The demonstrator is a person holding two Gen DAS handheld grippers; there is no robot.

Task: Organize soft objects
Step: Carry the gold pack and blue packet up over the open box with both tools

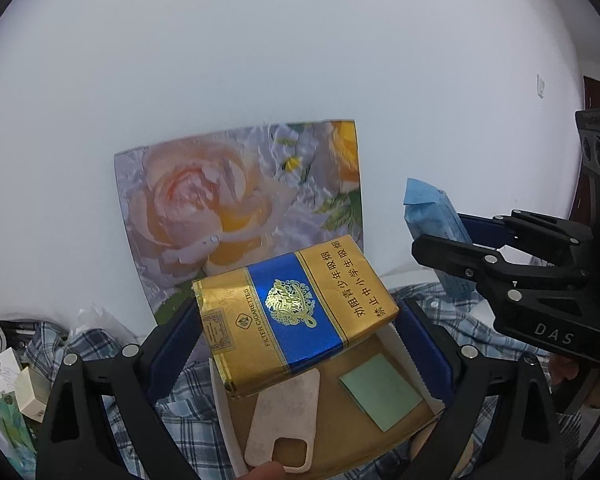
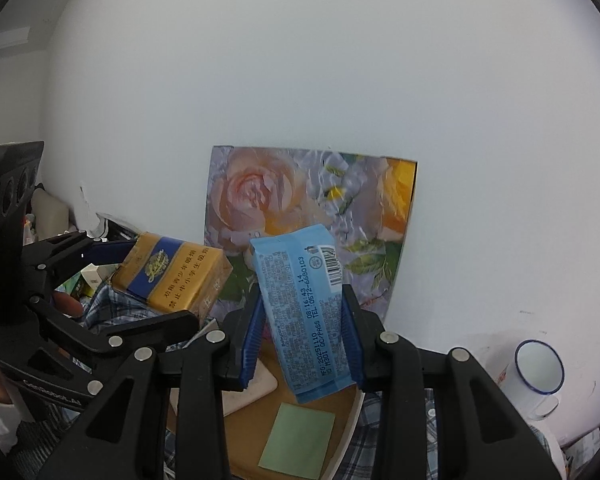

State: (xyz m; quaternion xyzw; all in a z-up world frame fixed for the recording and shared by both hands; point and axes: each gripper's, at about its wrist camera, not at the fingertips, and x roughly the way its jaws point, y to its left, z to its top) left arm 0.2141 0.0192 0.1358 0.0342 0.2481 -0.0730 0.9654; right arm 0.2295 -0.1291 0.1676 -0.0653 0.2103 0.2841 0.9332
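My left gripper (image 1: 296, 320) is shut on a gold and blue soft cigarette pack (image 1: 296, 308) and holds it above an open cardboard box (image 1: 380, 432). The pack also shows in the right wrist view (image 2: 172, 276). My right gripper (image 2: 304, 340) is shut on a light blue tissue packet (image 2: 304, 312), held upright above the same box (image 2: 244, 440); the packet also shows in the left wrist view (image 1: 432, 216). In the box lie a cream phone case (image 1: 284, 424) and a green sticky-note pad (image 1: 380, 390).
A floral board (image 1: 240, 208) leans on the white wall behind the box. Blue plaid cloth (image 1: 196, 412) lies under the box. A white enamel mug (image 2: 536, 372) stands at the right. Small boxes and paper clutter (image 1: 16, 380) lie at the left.
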